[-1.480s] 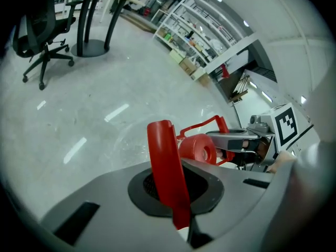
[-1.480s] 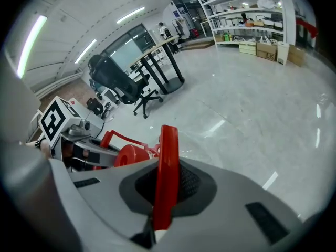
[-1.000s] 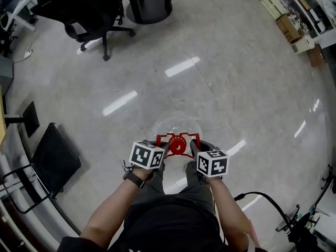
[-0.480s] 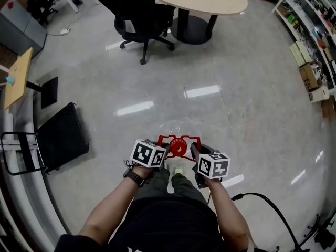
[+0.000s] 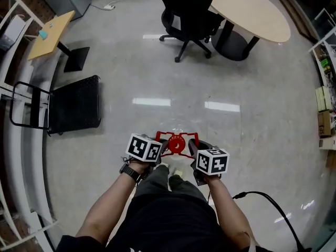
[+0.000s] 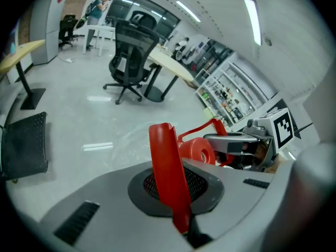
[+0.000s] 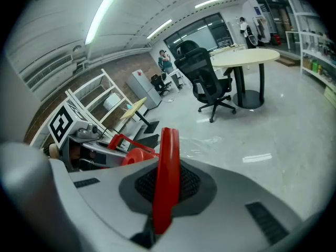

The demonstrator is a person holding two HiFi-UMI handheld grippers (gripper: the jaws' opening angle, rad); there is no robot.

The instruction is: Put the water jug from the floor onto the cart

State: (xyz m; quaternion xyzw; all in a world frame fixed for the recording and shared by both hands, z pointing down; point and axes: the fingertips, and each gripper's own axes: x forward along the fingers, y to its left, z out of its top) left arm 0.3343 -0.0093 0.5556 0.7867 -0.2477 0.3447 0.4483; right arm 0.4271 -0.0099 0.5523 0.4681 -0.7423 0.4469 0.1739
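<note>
The water jug [image 5: 176, 132] is clear, with a red cap [image 5: 176, 146] and a red handle frame [image 5: 177, 136]. It hangs off the floor in front of my legs. My left gripper [image 5: 164, 147] is shut on the left side of the handle, and my right gripper [image 5: 191, 149] is shut on its right side. In the left gripper view a red handle strip [image 6: 169, 172] stands clamped between the jaws, with the cap [image 6: 198, 150] beyond it. The right gripper view shows its own strip [image 7: 165, 175] clamped the same way. The black flat cart [image 5: 73, 106] stands on the floor at the left.
A black office chair [image 5: 191, 12] and an oval table [image 5: 252, 14] stand at the back. A small wooden desk [image 5: 52, 28] is behind the cart. White railings run along the left edge. A black cable [image 5: 265, 198] lies on the floor at the right.
The view has swung left: the chair and table slid to the right, and the cart came fully into sight at the left. Both grippers kept their hold on the jug's handle.
</note>
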